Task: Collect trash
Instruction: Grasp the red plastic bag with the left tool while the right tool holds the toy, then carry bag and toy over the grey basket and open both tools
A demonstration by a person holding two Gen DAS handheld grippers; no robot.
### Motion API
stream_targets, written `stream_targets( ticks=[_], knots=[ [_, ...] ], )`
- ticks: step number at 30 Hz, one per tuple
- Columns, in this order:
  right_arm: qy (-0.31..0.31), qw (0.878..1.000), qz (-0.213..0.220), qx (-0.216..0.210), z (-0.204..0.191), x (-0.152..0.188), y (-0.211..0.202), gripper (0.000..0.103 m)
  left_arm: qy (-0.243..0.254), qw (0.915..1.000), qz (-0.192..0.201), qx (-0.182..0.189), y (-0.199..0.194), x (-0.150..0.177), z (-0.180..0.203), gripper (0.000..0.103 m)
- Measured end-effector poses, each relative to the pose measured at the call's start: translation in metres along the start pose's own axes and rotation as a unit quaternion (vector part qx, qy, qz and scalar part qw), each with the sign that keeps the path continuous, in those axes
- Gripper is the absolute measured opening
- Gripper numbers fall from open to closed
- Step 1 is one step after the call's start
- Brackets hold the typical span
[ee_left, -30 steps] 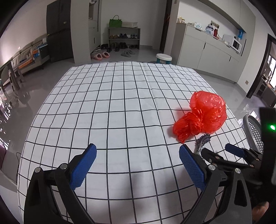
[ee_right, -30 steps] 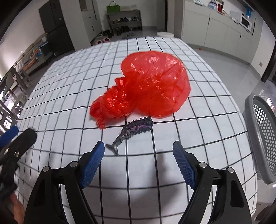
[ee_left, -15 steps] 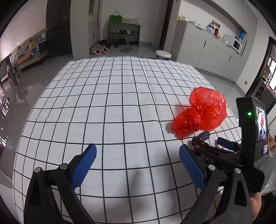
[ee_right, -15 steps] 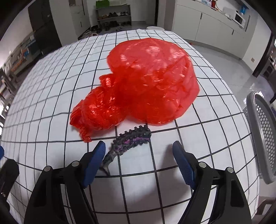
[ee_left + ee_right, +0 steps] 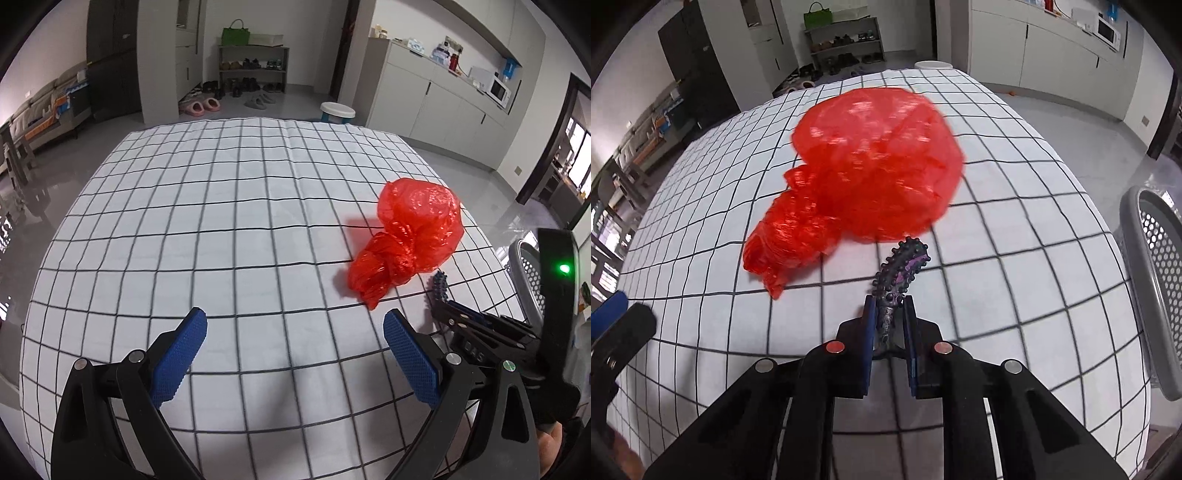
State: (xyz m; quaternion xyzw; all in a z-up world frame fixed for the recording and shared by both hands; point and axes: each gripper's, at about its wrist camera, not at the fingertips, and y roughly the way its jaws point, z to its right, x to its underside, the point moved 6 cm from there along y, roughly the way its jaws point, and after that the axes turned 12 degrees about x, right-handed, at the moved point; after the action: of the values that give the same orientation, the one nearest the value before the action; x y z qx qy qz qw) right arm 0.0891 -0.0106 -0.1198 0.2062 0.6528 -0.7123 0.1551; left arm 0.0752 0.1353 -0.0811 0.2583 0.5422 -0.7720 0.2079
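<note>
A dark, knobbly purple-and-black tentacle toy (image 5: 899,269) lies on the white checked tablecloth (image 5: 1015,206), and my right gripper (image 5: 889,306) is shut on its near end, its blue pads pressing both sides. Just beyond the toy sits a crumpled red plastic bag (image 5: 871,173). In the left wrist view the same red bag (image 5: 410,236) lies to the right, with the toy (image 5: 439,286) poking out past my right gripper (image 5: 448,308). My left gripper (image 5: 291,332) hovers open over bare cloth, nothing between its blue pads.
A grey perforated basket (image 5: 1156,280) stands off the table's right edge, also seen as a basket (image 5: 526,266) behind the right gripper. The cloth (image 5: 207,229) stretches far to the left and back. Beyond it are a shoe rack, cabinets and a sofa.
My right gripper moved forward over the tentacle toy and its jaws went from wide open to shut on it. The left gripper stayed open and nearly still.
</note>
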Motion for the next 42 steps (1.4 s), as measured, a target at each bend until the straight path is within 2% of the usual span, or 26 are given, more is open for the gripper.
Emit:
stream_targets(
  ticks=[8,14,22,28,30,32,35,38,42],
  knots=[
    [0.039,0.999,0.005,-0.009,0.044,0.004,-0.016,0.014,0.036,0.9985,-0.015,0.037,0.030,-0.020,0.038,0.095],
    [0.063,0.998,0.008,-0.007,0.070,0.010,-0.025,0.014,0.061,0.9965,-0.034,0.045,0.061,-0.027,0.060,0.095],
    [0.084,0.996,0.001,-0.011,0.092,0.017,-0.022,0.014,0.073,0.9959,-0.043,0.030,0.096,-0.034,0.068,0.095],
    [0.087,0.996,0.005,-0.016,0.095,0.014,-0.025,0.014,0.075,0.9958,-0.040,0.033,0.112,-0.041,0.072,0.094],
    [0.087,0.996,0.006,-0.016,0.095,0.013,-0.025,0.014,0.078,0.9954,-0.039,0.037,0.115,-0.041,0.075,0.089],
    [0.089,0.996,0.005,-0.016,0.095,0.013,-0.024,0.014,0.079,0.9948,-0.046,0.045,0.119,-0.041,0.078,0.069],
    [0.090,0.996,0.004,-0.017,0.097,0.014,-0.025,0.014,0.076,0.9937,-0.059,0.058,0.122,-0.037,0.081,0.050],
    [0.091,0.996,0.004,-0.017,0.097,0.014,-0.025,0.014,0.076,0.9934,-0.057,0.065,0.118,-0.033,0.085,0.045],
    [0.094,0.995,0.008,-0.018,0.100,0.014,-0.028,0.014,0.077,0.9930,-0.051,0.074,0.106,-0.030,0.089,0.043]
  ],
)
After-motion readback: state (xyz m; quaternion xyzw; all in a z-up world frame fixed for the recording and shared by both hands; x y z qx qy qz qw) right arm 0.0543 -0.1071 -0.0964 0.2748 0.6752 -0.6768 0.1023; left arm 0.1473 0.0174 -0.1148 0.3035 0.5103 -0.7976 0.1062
